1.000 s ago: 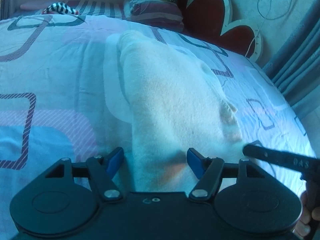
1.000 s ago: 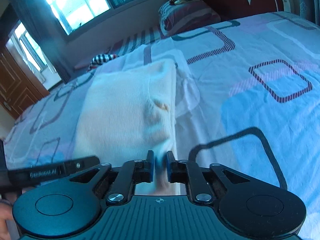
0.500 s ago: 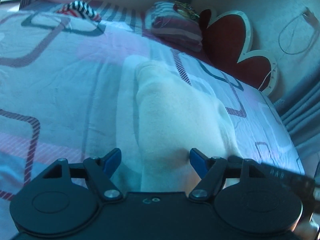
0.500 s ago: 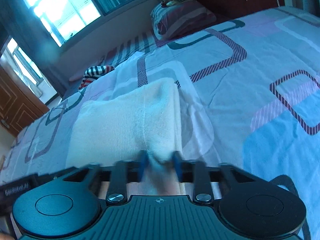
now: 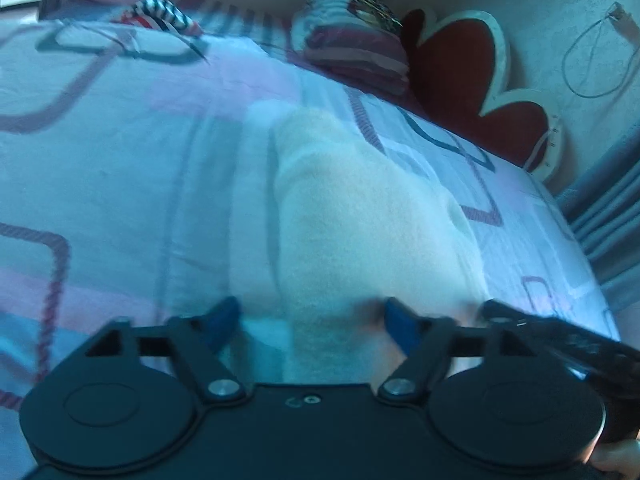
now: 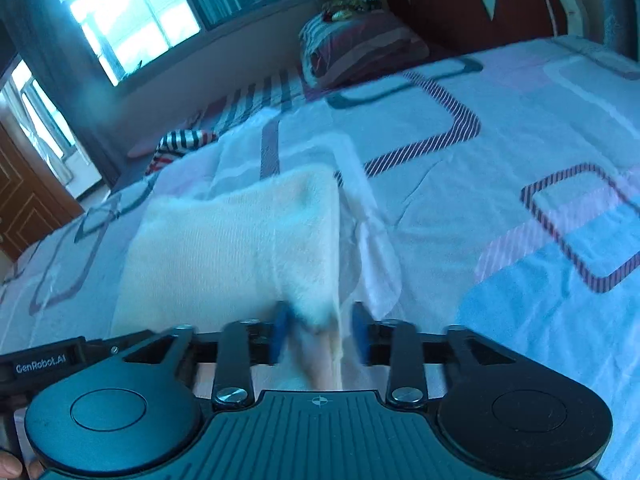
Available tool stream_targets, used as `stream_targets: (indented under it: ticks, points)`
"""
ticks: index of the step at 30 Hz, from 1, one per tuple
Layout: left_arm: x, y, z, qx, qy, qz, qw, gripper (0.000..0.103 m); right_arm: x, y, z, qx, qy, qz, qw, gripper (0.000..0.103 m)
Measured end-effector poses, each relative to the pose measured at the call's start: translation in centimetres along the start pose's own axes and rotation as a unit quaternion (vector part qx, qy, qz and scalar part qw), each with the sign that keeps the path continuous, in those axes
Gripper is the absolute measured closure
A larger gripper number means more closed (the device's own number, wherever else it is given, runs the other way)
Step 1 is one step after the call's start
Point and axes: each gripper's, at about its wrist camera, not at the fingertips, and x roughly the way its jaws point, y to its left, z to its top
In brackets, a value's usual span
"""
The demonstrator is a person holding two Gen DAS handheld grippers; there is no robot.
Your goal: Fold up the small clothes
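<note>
- Left wrist view: the left gripper [image 5: 308,320] hangs low over the bedspread [image 5: 120,184], its blue-tipped jaws set wide apart and having just been opening further.
- Between them lies the near end of the cream knitted garment [image 5: 360,216], a folded, elongated piece running away from the camera toward the headboard; neither pad presses on it.
- The picture is blurred, so the cloth's near edge is hard to trace.
- At the lower right edge the black body of the right gripper [image 5: 560,332] reaches in beside the garment's right side.
- Beyond the garment sit a striped folded quilt [image 5: 352,52], a small striped cloth [image 5: 160,12] and a red heart-shaped headboard [image 5: 460,64].
- Right wrist view: the right gripper [image 6: 320,332] stands with its jaws partly apart, having just been opening.
- The garment's [image 6: 236,240] near right corner lies between the blue fingers [image 6: 282,332]; the left one appears to touch the cloth, the right one stands clear, so nothing is clamped.
- The garment lies flat on the bedspread [image 6: 500,152], left of centre, with a thin white cloth [image 6: 376,248] showing along its right edge.
- A window [image 6: 128,12] glows at the upper left.
</note>
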Motion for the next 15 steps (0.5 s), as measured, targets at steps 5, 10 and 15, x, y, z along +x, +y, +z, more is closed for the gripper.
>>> stream_targets:
  ticks: [5,10,15]
  points:
    - [-0.5,0.0,0.8,-0.013,-0.009,-0.006,0.9999,0.020,-0.3,0.7,1.3,0.001,-0.010,0.019,1.000,0.052]
    - [-0.2,-0.5,1.6,-0.005,-0.014,-0.012,0.9998,0.022,1.2,0.9,1.9,0.003,-0.002,0.024,1.000,0.034]
    - [1.5,-0.4,1.6,-0.011,0.010,-0.020,0.9997,0.031,3.1,0.5,1.8,0.003,0.017,0.025,1.000,0.034]
